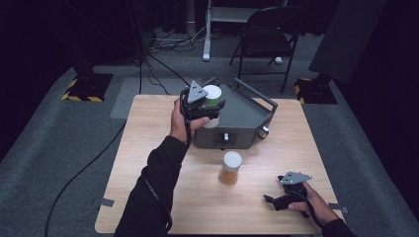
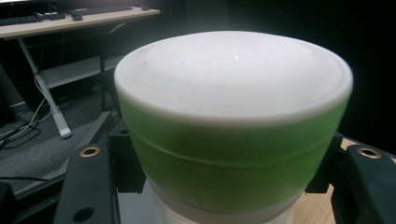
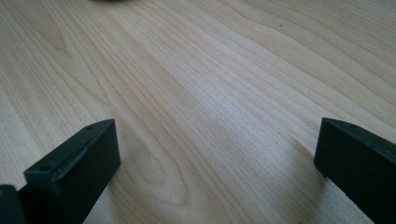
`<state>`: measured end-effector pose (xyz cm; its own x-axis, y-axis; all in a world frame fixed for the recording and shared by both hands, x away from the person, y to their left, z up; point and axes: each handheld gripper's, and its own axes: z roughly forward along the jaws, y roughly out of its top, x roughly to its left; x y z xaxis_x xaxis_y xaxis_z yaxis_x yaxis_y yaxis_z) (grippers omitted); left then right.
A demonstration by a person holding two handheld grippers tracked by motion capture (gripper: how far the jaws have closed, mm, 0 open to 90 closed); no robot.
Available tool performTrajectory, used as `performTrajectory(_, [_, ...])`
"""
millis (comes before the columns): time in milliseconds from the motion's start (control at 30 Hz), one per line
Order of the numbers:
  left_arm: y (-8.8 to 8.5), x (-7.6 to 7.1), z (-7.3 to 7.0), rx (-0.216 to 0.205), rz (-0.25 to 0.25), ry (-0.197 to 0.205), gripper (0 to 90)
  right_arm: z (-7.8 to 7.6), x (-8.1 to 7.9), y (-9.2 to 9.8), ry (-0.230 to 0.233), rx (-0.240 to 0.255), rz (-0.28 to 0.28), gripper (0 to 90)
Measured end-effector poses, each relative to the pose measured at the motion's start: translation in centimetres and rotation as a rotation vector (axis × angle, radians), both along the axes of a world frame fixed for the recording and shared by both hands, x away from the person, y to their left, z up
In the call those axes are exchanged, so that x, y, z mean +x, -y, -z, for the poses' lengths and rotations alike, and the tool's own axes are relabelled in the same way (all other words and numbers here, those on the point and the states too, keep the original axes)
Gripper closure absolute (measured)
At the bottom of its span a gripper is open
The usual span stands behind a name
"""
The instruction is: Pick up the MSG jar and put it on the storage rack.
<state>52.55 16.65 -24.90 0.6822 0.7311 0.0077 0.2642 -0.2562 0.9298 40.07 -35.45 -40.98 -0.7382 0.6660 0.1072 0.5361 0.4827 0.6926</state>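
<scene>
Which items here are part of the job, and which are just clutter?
In use:
- green jar with white lid, clamped in the left gripper
- grey tray, beside that jar
- amber jar, on the table

Lying about:
- folding chair
- floor cables
- right gripper, open, idle on the table

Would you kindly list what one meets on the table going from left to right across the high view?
Left gripper shut on the green jar with a white lid → amber jar with a white lid → right gripper, open, low over the wooden table.
</scene>
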Motion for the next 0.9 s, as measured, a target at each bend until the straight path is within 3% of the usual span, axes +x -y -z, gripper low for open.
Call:
performTrajectory(233, [1.1, 1.4, 0.0, 0.006, -0.014, -0.004, 33.9, 0.0, 0.0, 0.0, 0.0, 0.0, 0.0, 0.1])
performTrajectory(900, [3.5, 3.3, 1.3, 0.105, -0.043, -0.025, 33.8, 0.0, 0.0, 0.1, 0.0, 0.0, -0.004, 0.1])
